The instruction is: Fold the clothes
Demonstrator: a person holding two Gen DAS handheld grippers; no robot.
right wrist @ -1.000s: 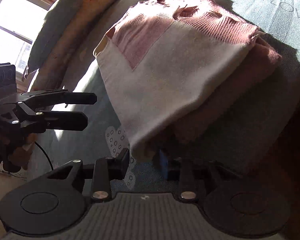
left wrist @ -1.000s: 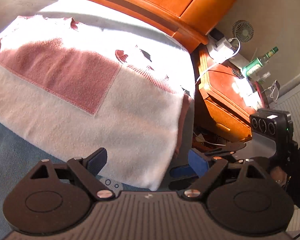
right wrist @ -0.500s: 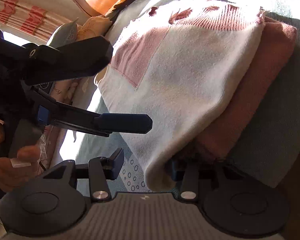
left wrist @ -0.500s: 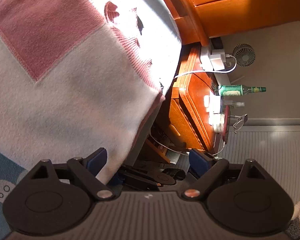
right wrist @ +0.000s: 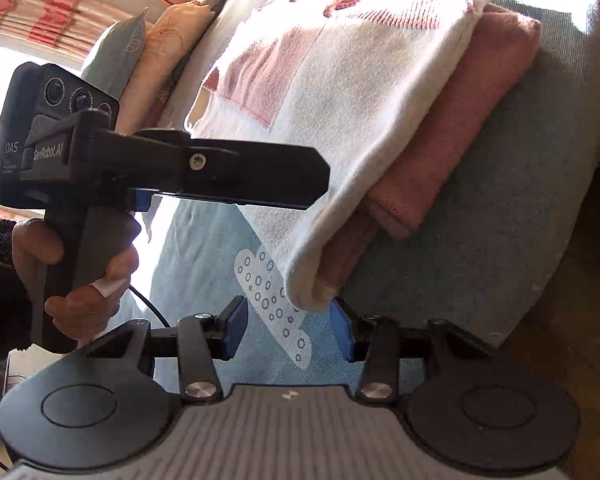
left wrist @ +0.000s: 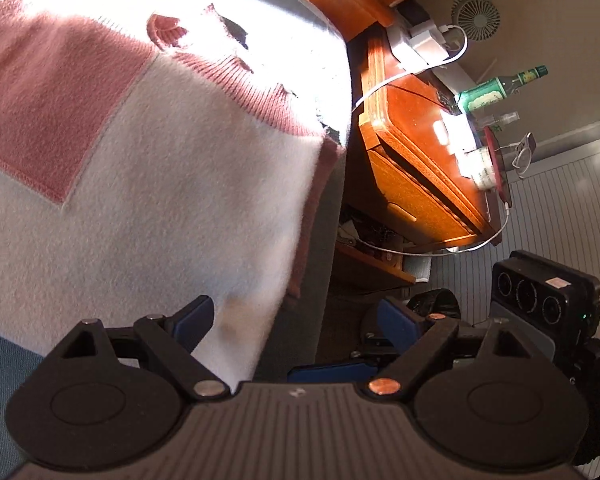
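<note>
Ahead of both tools the folded sweater (right wrist: 340,92) lies on the bed (right wrist: 480,208); only my left view shows the nightstand (left wrist: 416,152), while my right tool (right wrist: 288,326), just widened, brackets its corner unpinched, and my left tool (left wrist: 292,322) gapes wide.

My left gripper (right wrist: 316,184) covers part of the sweater (right wrist: 340,120). The bottle (left wrist: 500,88) label is too small to read; whatever sits under the nightstand (left wrist: 416,152) looks like clutter.
</note>
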